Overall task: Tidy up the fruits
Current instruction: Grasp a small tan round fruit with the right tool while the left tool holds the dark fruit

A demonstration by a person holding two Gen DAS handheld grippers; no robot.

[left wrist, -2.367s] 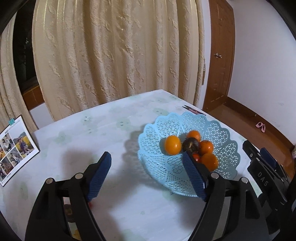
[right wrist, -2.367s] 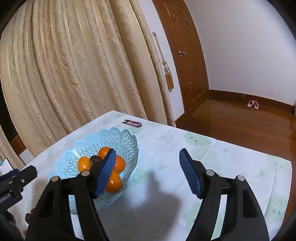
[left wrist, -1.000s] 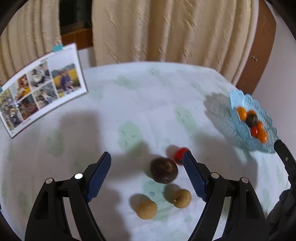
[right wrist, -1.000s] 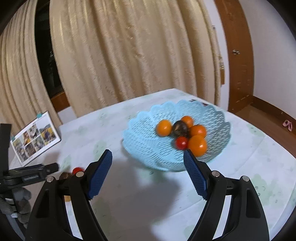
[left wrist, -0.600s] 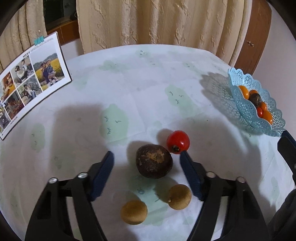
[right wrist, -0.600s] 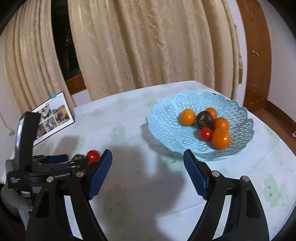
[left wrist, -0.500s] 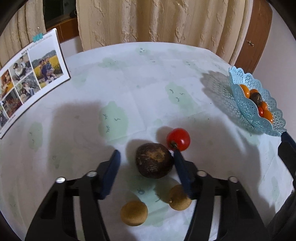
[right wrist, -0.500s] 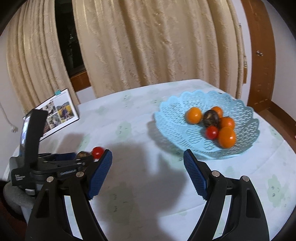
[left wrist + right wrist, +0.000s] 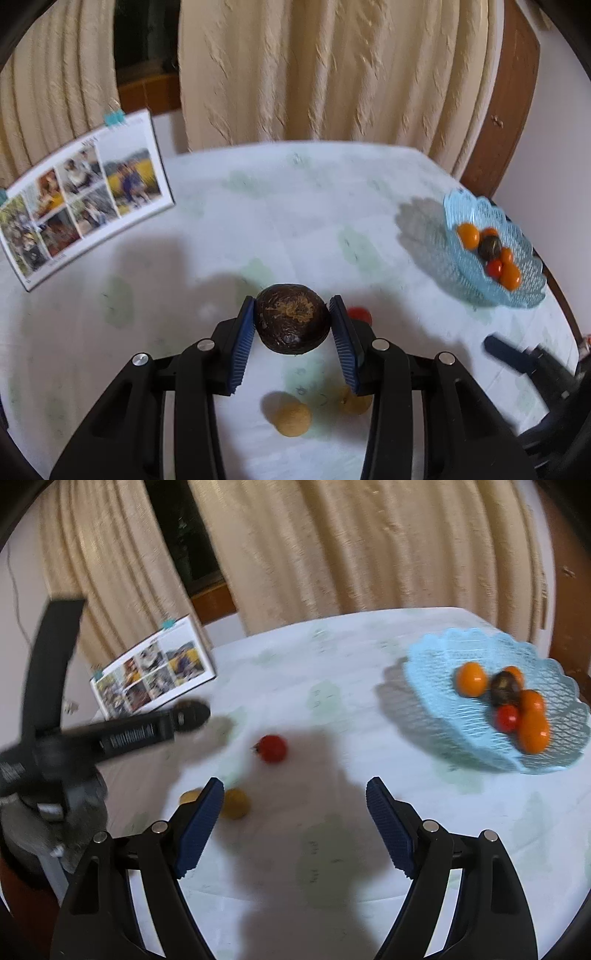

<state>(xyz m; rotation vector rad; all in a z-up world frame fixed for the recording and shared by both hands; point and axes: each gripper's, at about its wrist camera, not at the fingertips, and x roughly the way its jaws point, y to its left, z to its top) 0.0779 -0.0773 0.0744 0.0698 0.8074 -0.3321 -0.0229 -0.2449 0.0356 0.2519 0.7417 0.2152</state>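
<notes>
While its jaws were closing, the left gripper (image 9: 292, 328) had the dark brown fruit (image 9: 293, 318) between its blue fingers (image 9: 243, 343), both pads pressing on the fruit's sides and the fruit lifted clear of the bench (image 9: 295, 206). Just beyond the right-hand finger a red tomato (image 9: 359, 314) lay on the cloth, half hidden by that finger. Below the held fruit two small tan round fruits lay near each other on the bench: one in plain view (image 9: 292, 419), the other (image 9: 354, 402) partly behind the gripper's frame.

The right gripper (image 9: 295, 825) stood with its fingers (image 9: 201, 827) wide apart and nothing between them, above bare cloth. One tan fruit showed just beside its left finger and the other peeped from behind that finger; the tomato sat farther off, toward the middle of the bench. The left gripper reached in from the left of this view with the dark fruit at its tip.

Well apart from both grippers, at the bench's far right, the light blue lattice basket (image 9: 443, 664) held several orange fruits (image 9: 471, 678), a dark fruit (image 9: 504, 689) and a red one (image 9: 508, 718). A photo calendar (image 9: 81, 195) stood at the left rear, before cream curtains (image 9: 332, 74).
</notes>
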